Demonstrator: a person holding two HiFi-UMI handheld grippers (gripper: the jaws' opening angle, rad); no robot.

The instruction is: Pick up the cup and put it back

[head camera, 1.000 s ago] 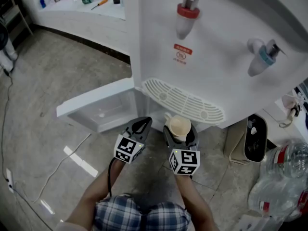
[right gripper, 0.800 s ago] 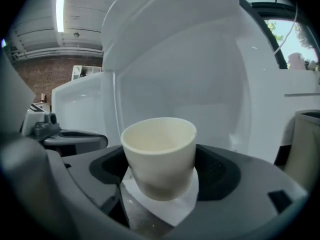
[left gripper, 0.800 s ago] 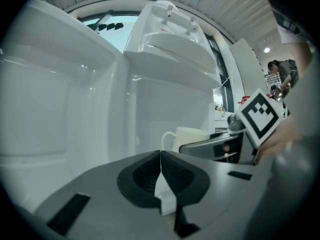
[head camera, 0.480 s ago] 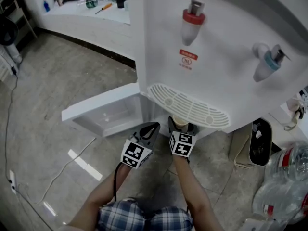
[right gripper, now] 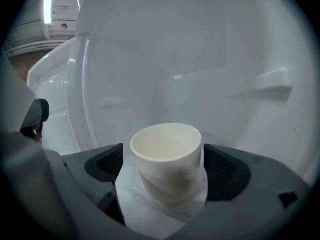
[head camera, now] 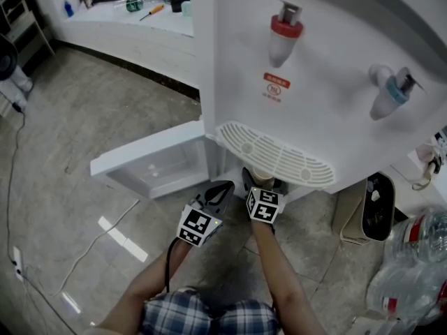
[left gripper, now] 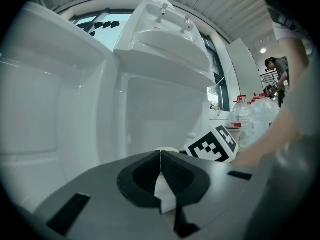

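- A white floor-standing water dispenser carries a red tap and a blue tap above a white slotted drip tray; the white door of its lower compartment stands swung open to the left over the grey tiled floor.
- The small cream round cup stands upright on the white floor of that lower compartment, near its open front and just under the front edge of the drip tray; its mouth faces up and it looks empty.
- The right claw reaches into the compartment with the cup between its jaws; the jaws have just been opening and stand wide; a slim gap shows at the cup's left side, and the right pad sits just beside the rim, so the claw is not squeezing the cup.
- The left claw hangs just to the left of the right one, outside the compartment by the open door; its jaws are pressed together with nothing in them.
- Clear plastic water bottles stand on the floor at the lower right, well apart from the cup.
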